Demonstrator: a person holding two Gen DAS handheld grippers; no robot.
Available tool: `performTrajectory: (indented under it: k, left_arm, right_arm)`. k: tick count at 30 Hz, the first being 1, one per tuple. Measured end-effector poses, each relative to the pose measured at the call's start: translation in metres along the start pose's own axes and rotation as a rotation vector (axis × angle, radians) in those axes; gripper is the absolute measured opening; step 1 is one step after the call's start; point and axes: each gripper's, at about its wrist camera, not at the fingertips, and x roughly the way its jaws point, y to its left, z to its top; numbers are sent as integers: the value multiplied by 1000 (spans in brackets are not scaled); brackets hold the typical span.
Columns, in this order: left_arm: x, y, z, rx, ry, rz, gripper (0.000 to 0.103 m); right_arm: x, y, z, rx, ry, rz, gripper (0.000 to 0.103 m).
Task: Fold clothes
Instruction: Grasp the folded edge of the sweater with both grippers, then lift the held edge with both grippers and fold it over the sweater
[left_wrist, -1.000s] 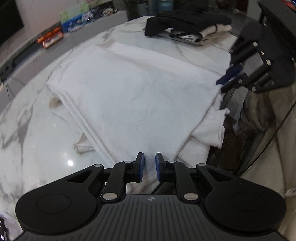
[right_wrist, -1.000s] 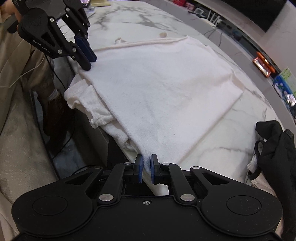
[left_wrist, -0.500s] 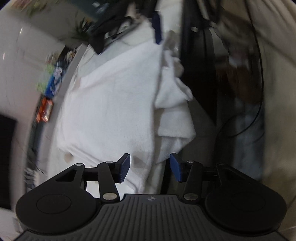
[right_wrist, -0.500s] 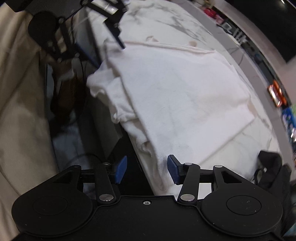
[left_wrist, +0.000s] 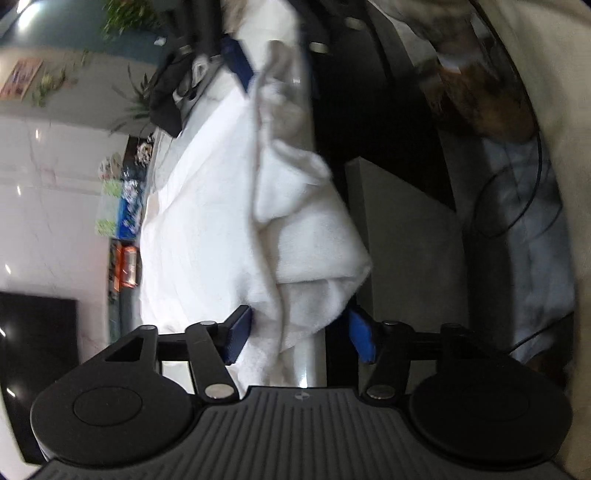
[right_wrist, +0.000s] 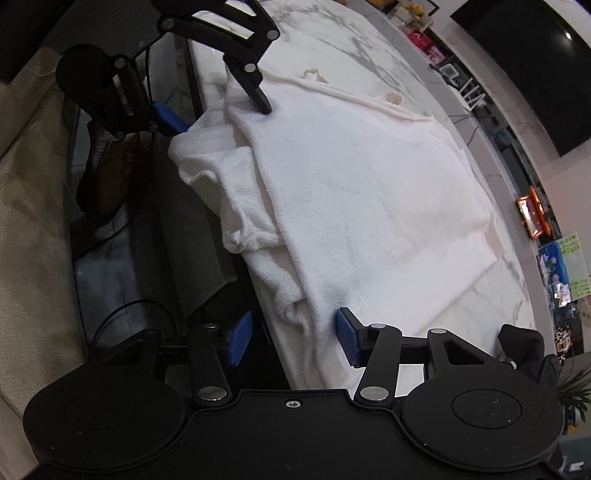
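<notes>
Clearly both tools stand wide apart at the near edge of the marble table (right_wrist: 369, 44), each straddling the white garment (right_wrist: 362, 177) without pinching it. The right gripper (right_wrist: 293, 338) has its blue pads (right_wrist: 347, 341) spread broadly; the folded corner of the cloth runs between them, brushing the right-hand pad while the left-hand pad hangs off the table edge. The left gripper (left_wrist: 301, 334) is likewise fully spread, with a bunched fold of the garment (left_wrist: 207, 206) lying between its pads and touching the left one. From the right wrist view, the left gripper (right_wrist: 216, 110) sits at the cloth's far corner, one finger resting on top of the fabric and the other below the table edge.

The garment lies folded flat across the marble, its loose sleeve and hem layers spilling over the near edge. A dark garment (right_wrist: 524, 350) sits on the table beside the right gripper. An orange packet (right_wrist: 533, 216) and colourful boxes (right_wrist: 565, 266) rest on the ledge beyond; their printing is too small to read.
</notes>
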Motion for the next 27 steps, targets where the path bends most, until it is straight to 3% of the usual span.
performTrajectory:
  k: [3,5,9,14,21,27]
  left_arm:
    - [-6,8,0,-18,-11,-37,40]
    - [-11,13,0,-39,-17,-64,26]
    - [-19,26,-2,-96,-29,-116,9]
    - [-31,30,-2,-110,-31,-125,8]
    - [-63,59,-3,-143,-51,-197,8]
    - [-77,108,-1,-126,-51,-243,8]
  right_arm:
    - [-5,-2,0,11,0,0,26]
    - [-8,-4,1,28,2,6,17]
    - [-12,-6,0,49,15,31,7]
    - [-26,-5,2,43,-1,17,5]
    - [-66,-12,11,32,-17,22,5]
    - [-93,-44,24,35,-18,60,5]
